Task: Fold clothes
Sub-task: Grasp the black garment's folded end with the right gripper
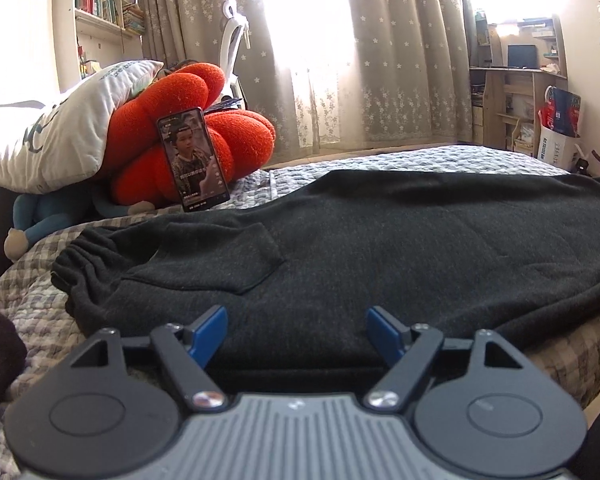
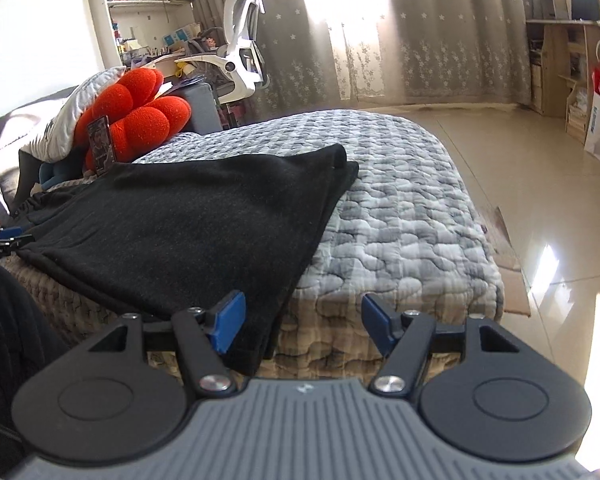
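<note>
One dark garment [image 1: 340, 248], apparently trousers with a gathered waistband and a patch pocket at the left, lies spread flat across the near part of the bed [image 2: 404, 216]; its near edge hangs slightly over the bed's side. It already seems doubled lengthwise, though I cannot be sure.

The left claw [image 1: 296, 330] hovers at the near edge toward the waistband end, fingers spread, nothing between them. The right claw [image 2: 302, 320] sits at the near right corner, also spread; its left finger overlaps the cloth's corner in view, but nothing is pinched.

Risks, as I judge them: a claw may catch only the top layer, so the fold comes apart when lifted. It may also bite the quilted bedspread along with the cloth and drag it. Uneven lifts by the two hands would skew the fold. A wide sweep toward the far left could topple the phone [image 1: 194, 160] leaning on the orange cushion [image 1: 204, 136].

Count: one garment, two claws, one phone, one orange cushion, one white pillow [image 1: 60, 132].
</note>
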### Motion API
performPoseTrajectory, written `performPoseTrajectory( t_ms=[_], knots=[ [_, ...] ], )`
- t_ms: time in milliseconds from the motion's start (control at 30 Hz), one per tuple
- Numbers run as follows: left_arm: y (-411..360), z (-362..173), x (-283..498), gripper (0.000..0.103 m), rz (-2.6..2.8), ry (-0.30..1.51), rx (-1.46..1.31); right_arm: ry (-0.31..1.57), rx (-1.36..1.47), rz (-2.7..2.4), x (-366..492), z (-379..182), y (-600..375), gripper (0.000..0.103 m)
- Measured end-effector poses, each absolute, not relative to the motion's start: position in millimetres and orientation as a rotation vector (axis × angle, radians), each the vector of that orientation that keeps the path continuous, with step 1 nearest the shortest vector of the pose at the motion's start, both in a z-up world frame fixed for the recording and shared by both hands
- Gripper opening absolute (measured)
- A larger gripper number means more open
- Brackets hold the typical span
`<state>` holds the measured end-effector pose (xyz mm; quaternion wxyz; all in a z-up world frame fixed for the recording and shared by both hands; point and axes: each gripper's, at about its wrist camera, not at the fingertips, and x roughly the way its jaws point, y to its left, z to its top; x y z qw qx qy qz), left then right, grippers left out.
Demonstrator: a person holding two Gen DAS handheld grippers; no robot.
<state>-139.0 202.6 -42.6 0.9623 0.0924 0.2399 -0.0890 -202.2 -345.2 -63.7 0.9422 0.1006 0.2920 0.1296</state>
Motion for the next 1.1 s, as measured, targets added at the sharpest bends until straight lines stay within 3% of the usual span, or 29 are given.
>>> performPoseTrajectory(
  t_ms=[300, 733, 1100],
  knots=[
    [174, 2, -137, 0.08, -0.24, 0.479, 0.149, 0.722, 0.591, 0.363, -200, -69, -369, 0.068],
    [56, 31, -119, 0.085, -0.558, 0.42, 0.305, 0.77, 0.954, 0.385, -196, -100, -383, 0.068],
    [-36, 17, -138, 0.086, -0.804, 0.432, 0.506, 0.76, 1.112, 0.387, -212, -101, -398, 0.029]
  ],
)
